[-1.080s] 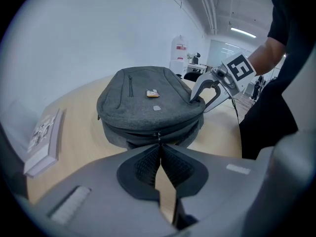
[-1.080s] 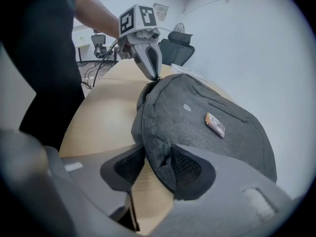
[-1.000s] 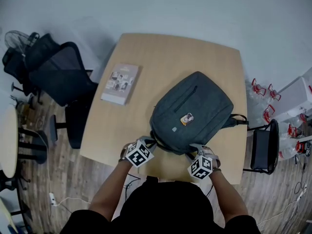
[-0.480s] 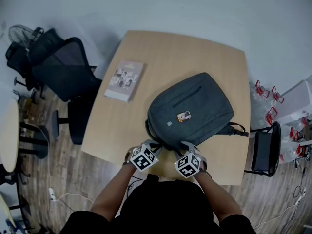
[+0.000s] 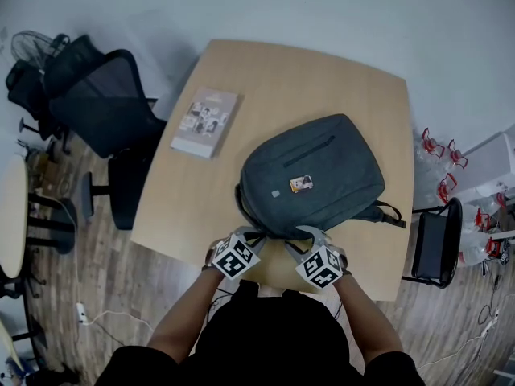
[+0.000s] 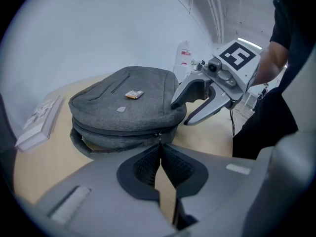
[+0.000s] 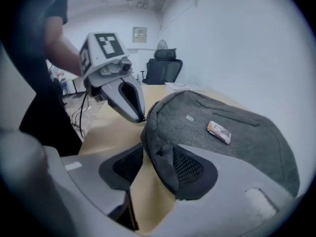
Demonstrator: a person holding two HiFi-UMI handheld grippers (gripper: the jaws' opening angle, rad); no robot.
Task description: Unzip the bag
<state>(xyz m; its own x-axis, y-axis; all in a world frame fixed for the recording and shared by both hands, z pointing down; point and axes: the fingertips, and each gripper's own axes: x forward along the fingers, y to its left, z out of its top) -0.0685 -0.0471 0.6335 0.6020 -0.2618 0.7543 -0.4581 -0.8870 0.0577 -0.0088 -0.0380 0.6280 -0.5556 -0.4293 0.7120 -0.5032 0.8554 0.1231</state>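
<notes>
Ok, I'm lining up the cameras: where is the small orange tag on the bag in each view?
Head view: orange tag on the bag, just right of centre.
Left gripper view: tag on the bag's top, upper left of centre.
Right gripper view: tag on the bag, right of centre.
Shared landmark: the small grey label beside it.

TEXT LEGIBLE: none | thin rectangular book with pale illustrated cover (image 5: 205,123): print too small to read | small orange-and-white rectangular tag (image 5: 302,184) on grey fabric backpack (image 5: 342,179): marking unreadable | framed notice on far white wall (image 7: 139,34): blurred | black-and-white marker cubes (image 5: 234,257): square patterns only, no characters
</notes>
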